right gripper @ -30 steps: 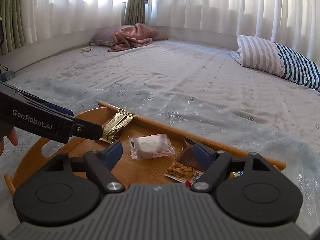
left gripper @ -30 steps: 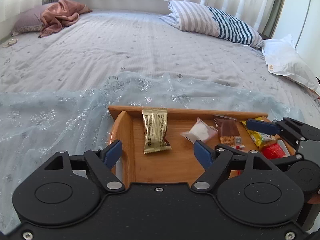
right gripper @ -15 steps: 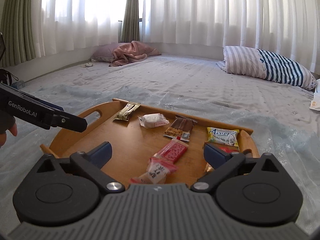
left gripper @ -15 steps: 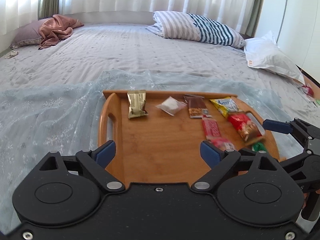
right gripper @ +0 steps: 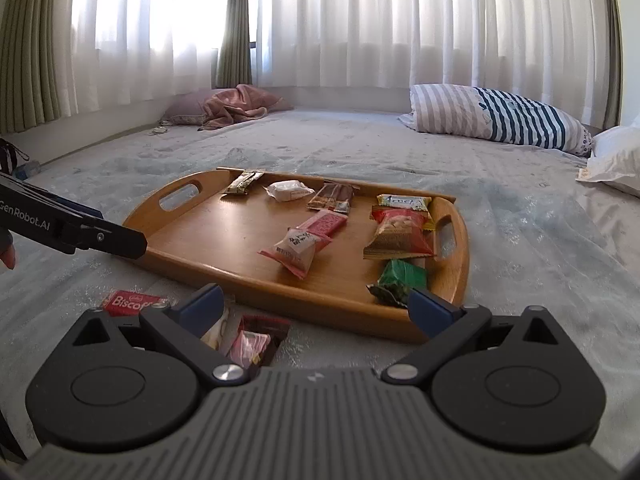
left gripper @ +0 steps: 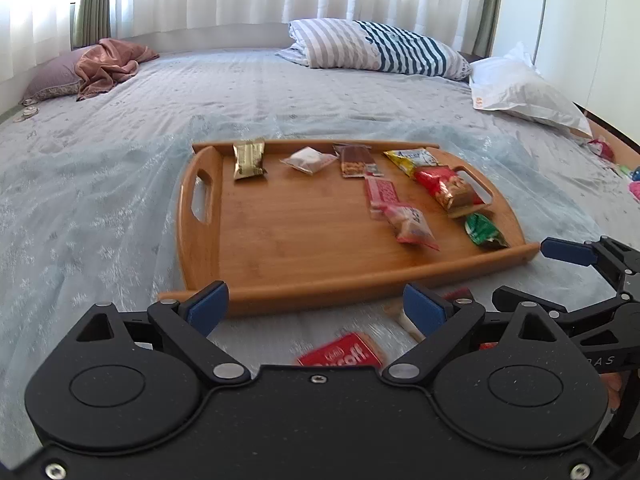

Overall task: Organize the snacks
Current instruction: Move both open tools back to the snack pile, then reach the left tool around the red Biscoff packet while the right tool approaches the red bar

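The left gripper (left gripper: pixel 316 304) and right gripper (right gripper: pixel 316 304) are both standing wide apart, their jaws having just been opening, gripping nothing; the loose snacks are lying on the bed cover just near of the wooden tray (left gripper: pixel 304 296); the red biscuit pack (left gripper: pixel 340 354) is sitting under the left gripper, long axis running left to right and its near end hidden; a dark packet (right gripper: pixel 256 340) is half hidden beside the right one.

We count eight snack packets (left gripper: pixel 413 225) on one wooden tray (left gripper: pixel 288 240), three packets (right gripper: pixel 132 302) off it, two pillows (left gripper: pixel 376 48)
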The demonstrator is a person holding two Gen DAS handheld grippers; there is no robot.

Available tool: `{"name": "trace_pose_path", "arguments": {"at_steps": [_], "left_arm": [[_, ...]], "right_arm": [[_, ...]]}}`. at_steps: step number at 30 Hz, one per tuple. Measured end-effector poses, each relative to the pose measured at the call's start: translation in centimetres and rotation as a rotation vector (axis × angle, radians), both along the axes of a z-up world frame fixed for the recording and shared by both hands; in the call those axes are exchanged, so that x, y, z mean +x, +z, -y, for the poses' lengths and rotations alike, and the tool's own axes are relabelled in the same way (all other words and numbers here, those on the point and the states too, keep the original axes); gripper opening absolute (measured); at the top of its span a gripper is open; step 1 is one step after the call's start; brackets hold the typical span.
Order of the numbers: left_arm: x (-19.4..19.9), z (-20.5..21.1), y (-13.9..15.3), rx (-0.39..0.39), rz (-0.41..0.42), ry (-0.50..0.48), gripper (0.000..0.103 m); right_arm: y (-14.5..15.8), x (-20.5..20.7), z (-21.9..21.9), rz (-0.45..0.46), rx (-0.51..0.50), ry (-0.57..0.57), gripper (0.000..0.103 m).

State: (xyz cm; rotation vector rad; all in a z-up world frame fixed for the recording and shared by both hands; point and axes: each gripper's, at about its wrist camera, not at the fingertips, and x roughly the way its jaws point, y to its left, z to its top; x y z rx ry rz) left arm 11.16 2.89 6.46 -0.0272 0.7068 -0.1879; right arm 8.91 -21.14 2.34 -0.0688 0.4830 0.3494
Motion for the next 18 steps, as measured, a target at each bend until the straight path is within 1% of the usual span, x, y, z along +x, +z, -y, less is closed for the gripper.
{"name": "trace_pose_path", "arguments": {"at_steps": [4, 11, 14, 18], "left_arm": [[-1.3, -0.1, -0.4, -0.05, -0.027, 0.02, 0.094], [-3.4, 0.6, -1.3, -0.033, -0.019, 0.074, 0.095], [-3.5, 1.0, -2.2, -0.038, -0.041, 0.092, 0.095], [-3.3, 1.3, -3.4, -0.059, -0.07, 0.129, 0.095]], "right_arm": [[-0.6, -1.7, 0.6, 0.012, -0.006, -0.04, 0.103], [-1.7, -3.6, 1.9, 0.033, -0.008, -0.138, 0.103], [-2.2, -4.1, 2.1, 0.042, -0.011, -0.167, 0.103], [-2.3, -4.4, 1.9, 0.058, -0.024, -0.176, 0.103]]}}
